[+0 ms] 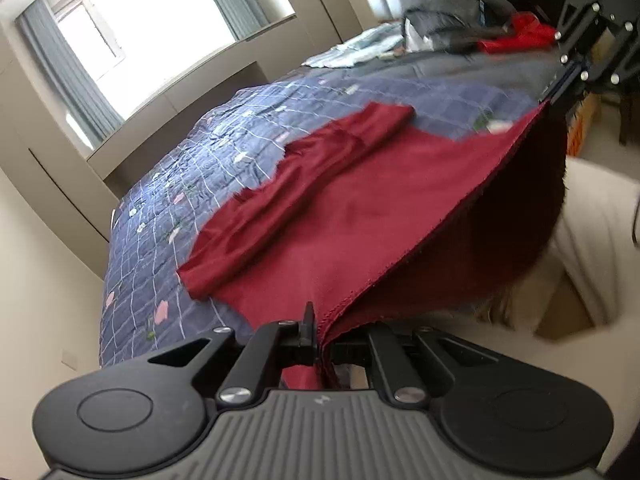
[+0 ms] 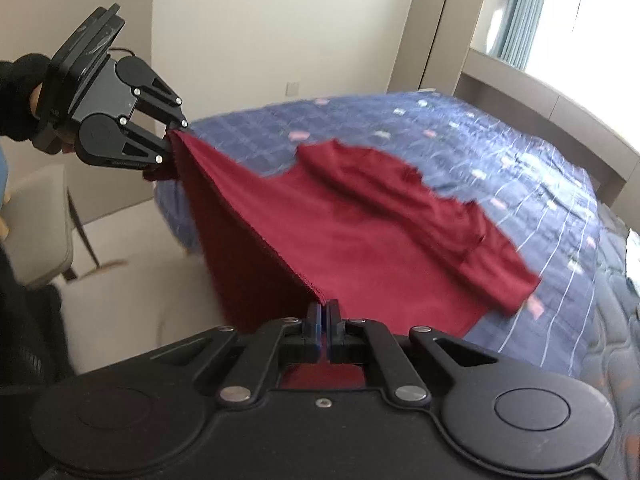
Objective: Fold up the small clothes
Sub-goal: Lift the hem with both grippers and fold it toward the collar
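A dark red garment lies spread on the blue checked bedspread, with a sleeve folded across its body. My left gripper is shut on one corner of the garment's hem. My right gripper is shut on the other corner. The hem is pulled taut between them, lifted off the bed's near edge. The right gripper shows in the left wrist view. The left gripper shows in the right wrist view. The garment and its sleeve also show there.
A pile of grey, red and pale clothes lies at the far end of the bed. A window with curtains is beyond the bed. A chair and a door stand off the bed's near side.
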